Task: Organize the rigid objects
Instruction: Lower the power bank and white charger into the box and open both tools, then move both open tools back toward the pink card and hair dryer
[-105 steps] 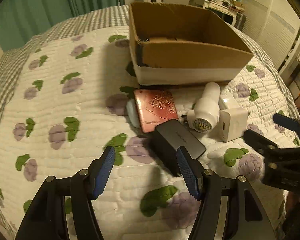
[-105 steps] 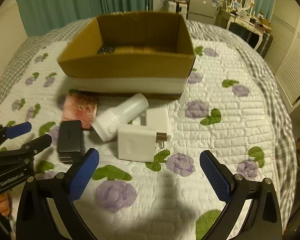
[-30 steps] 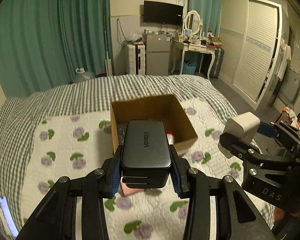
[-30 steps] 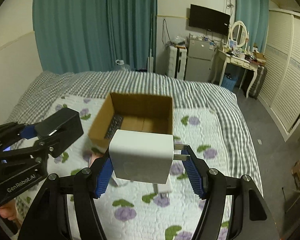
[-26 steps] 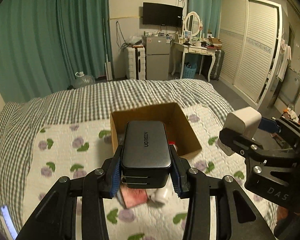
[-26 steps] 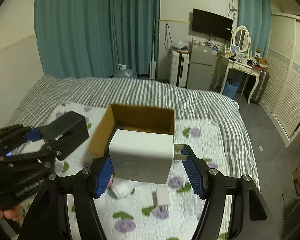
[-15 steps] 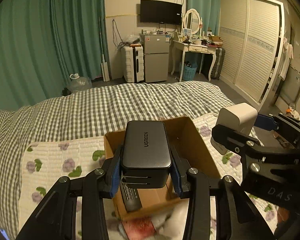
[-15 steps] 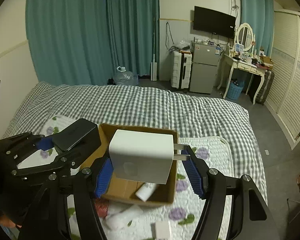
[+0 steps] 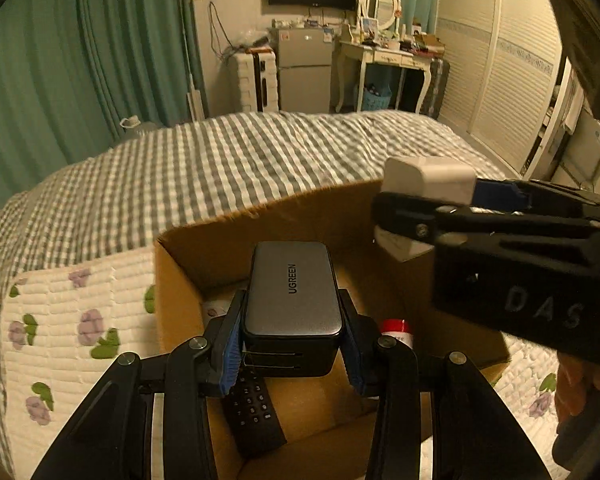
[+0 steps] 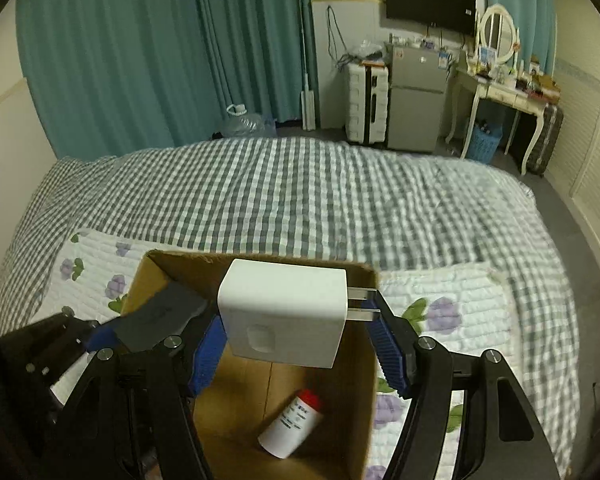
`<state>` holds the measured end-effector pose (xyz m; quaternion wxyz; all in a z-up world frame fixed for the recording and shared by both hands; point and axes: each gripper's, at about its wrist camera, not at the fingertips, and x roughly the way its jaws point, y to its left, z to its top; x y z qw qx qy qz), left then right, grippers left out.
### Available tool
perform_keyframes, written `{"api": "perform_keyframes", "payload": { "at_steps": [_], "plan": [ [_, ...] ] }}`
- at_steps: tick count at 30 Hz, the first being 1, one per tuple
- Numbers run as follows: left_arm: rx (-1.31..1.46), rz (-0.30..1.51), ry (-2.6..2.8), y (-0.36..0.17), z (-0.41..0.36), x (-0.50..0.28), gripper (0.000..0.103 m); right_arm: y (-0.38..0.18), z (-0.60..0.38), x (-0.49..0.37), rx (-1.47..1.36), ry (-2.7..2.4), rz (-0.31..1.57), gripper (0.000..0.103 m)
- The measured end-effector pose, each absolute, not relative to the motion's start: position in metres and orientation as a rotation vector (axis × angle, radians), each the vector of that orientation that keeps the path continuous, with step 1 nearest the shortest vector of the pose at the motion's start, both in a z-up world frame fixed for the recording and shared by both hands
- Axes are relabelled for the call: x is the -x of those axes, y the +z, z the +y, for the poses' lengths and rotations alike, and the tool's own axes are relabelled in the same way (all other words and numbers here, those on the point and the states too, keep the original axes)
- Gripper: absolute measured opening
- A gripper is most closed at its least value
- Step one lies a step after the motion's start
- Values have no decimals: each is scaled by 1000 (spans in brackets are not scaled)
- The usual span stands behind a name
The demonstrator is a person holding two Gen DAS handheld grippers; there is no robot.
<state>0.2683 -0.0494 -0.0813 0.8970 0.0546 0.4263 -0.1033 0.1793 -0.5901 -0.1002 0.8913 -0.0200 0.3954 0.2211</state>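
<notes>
My left gripper [image 9: 292,344] is shut on a dark grey UGREEN charger [image 9: 292,300] and holds it over the open cardboard box [image 9: 180,280]. My right gripper [image 10: 296,344] is shut on a white plug charger [image 10: 284,312] with its prongs to the right, also above the box [image 10: 368,360]. The right gripper shows in the left wrist view [image 9: 428,204], and the left one in the right wrist view [image 10: 140,324]. Inside the box lie a black remote [image 9: 254,412] and a white bottle with a red cap [image 10: 290,424].
The box stands on a bed with a white flowered quilt [image 9: 72,320] over a grey checked cover [image 10: 300,200]. Green curtains, a small fridge [image 10: 416,96], a dressing table and white wardrobe doors line the room behind.
Both grippers have moved forward and down with their chargers, from in front of the box to directly over its opening. The box now fills the lower part of both views.
</notes>
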Motion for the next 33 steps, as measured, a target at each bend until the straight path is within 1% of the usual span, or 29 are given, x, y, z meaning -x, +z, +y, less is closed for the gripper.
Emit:
{"api": "perform_keyframes", "payload": {
  "at_steps": [8,11,12,13,20,25,29,33],
  "plan": [
    [-110,950,-202,-110,-49,-271,43,-138,-582,-186,60,460,910,66],
    [-117,961,-201,-106,-49,-269,47,-139,-581,-185,58,459,947,69],
    [-134,955,-188,-101,-51,-266,57,-134,-583,-183,49,454,937,80],
    [-153,952,-172,-96,-51,-264,63,-126,-588,-180,42,438,915,88],
    [-99,946,-135,-50,-28,-236,63,-64,-619,-147,36,375,813,93],
    [-81,878,-107,-3,-9,-192,66,-15,-649,-99,44,347,743,95],
    [-63,839,-91,25,4,-156,67,9,-665,-58,59,333,696,96],
    [-55,815,-78,39,12,-125,68,23,-675,-17,76,328,666,96]
  ]
}}
